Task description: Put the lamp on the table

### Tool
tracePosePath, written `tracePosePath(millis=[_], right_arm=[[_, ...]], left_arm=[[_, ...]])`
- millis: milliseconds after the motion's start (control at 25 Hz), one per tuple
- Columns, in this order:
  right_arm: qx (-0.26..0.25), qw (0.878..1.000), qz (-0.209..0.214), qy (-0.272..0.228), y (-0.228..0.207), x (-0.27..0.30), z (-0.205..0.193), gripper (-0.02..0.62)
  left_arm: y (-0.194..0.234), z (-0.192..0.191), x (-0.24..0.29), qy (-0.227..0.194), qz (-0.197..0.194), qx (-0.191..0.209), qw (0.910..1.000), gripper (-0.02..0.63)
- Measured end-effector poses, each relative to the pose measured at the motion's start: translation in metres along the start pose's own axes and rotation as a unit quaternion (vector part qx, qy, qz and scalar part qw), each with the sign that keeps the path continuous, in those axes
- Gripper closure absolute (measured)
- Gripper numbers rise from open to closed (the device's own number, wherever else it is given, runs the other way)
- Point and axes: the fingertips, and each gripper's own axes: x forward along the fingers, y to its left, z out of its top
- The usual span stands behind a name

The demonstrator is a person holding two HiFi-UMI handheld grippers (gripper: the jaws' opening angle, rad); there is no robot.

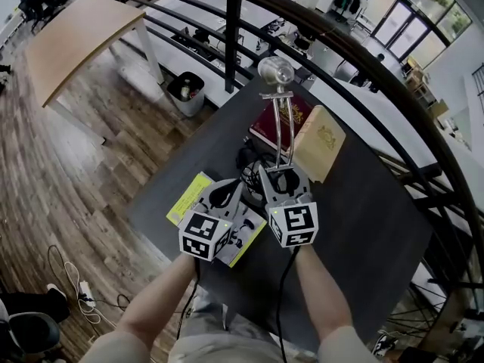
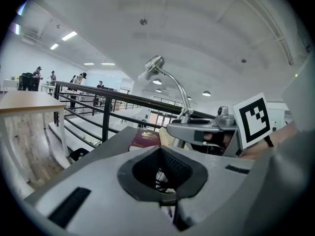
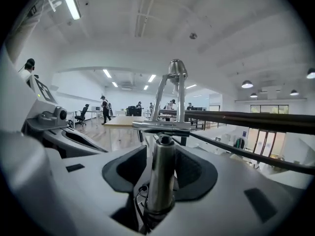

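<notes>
The chrome lamp [image 1: 283,123] stands upright on the dark table [image 1: 363,225], its round head [image 1: 274,70] at the far end. My right gripper [image 1: 281,176] sits around the foot of the stem. In the right gripper view the lamp post [image 3: 161,171] rises between the black pads, with a dark gap on its left side, so the right gripper [image 3: 160,200] is open. My left gripper [image 1: 227,193] rests just left of it, shut and holding nothing. The left gripper view shows the lamp's bent neck and head [image 2: 154,65] above the right gripper [image 2: 197,129].
A red book [image 1: 265,127] and a tan box [image 1: 321,150] lie behind the lamp. A black cable coil [image 1: 248,161] and a yellow booklet [image 1: 189,199] lie near the grippers. A dark railing [image 1: 363,59] curves past the table's far side, with a bin [image 1: 185,93] and a wooden table [image 1: 76,36] beyond.
</notes>
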Motion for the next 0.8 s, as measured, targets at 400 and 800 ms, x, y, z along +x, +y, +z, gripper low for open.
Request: tracePosePath(millis=[400,800], right_arm=[[0.022,0.999,-0.033,-0.031,0.008,-0.072,0.044,0.446],[-0.004,0.996,-0.083,-0.024,0.012,-0.156,0.112,0.448]], left_arm=[[-0.024,0.036,-0.051,-0.019,0.017,0.03,0.9992,0.602],[-0.059,0.103,-0.123,-0.031,0.038,0.11,0.9927,0.601]])
